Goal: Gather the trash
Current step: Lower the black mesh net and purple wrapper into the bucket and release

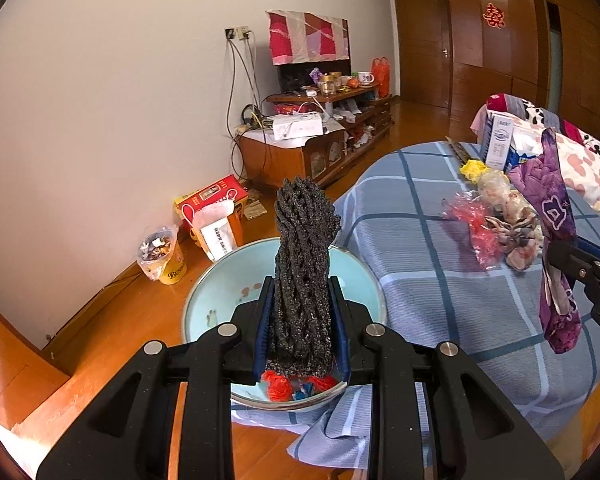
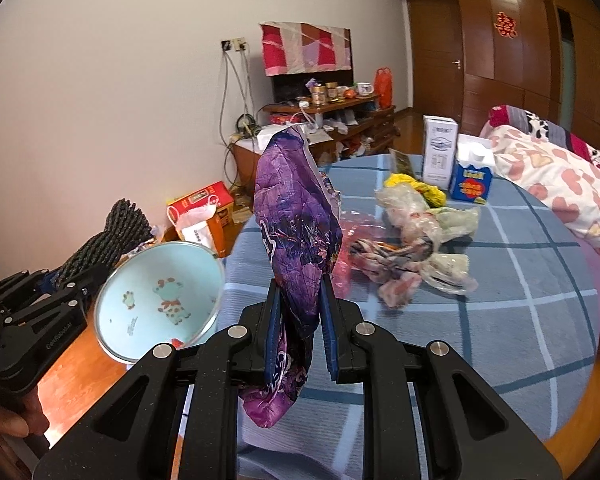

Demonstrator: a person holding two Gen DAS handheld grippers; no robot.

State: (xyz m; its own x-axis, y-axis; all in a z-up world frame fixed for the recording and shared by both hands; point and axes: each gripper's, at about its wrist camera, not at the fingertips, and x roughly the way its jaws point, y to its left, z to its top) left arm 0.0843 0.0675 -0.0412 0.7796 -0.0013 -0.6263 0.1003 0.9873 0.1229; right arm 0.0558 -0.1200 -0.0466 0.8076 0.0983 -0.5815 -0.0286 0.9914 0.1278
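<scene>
While the left gripper clamps a black mesh bundle, a pale blue basin sits below. The right gripper pinches a crumpled purple wrapper.

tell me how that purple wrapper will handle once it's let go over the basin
Probably floppy: the purple wrapper sags below the right gripper, creased all over. Likely light for its size, being thin film, so it may drift instead of dropping straight into the basin. It looks glossy, perhaps slippery.

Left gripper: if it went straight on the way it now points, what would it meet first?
Probably the light blue basin. The left gripper, shut on a black foam net, points down over the basin's inside; depth is uncertain, but nothing else shows in that line.
</scene>
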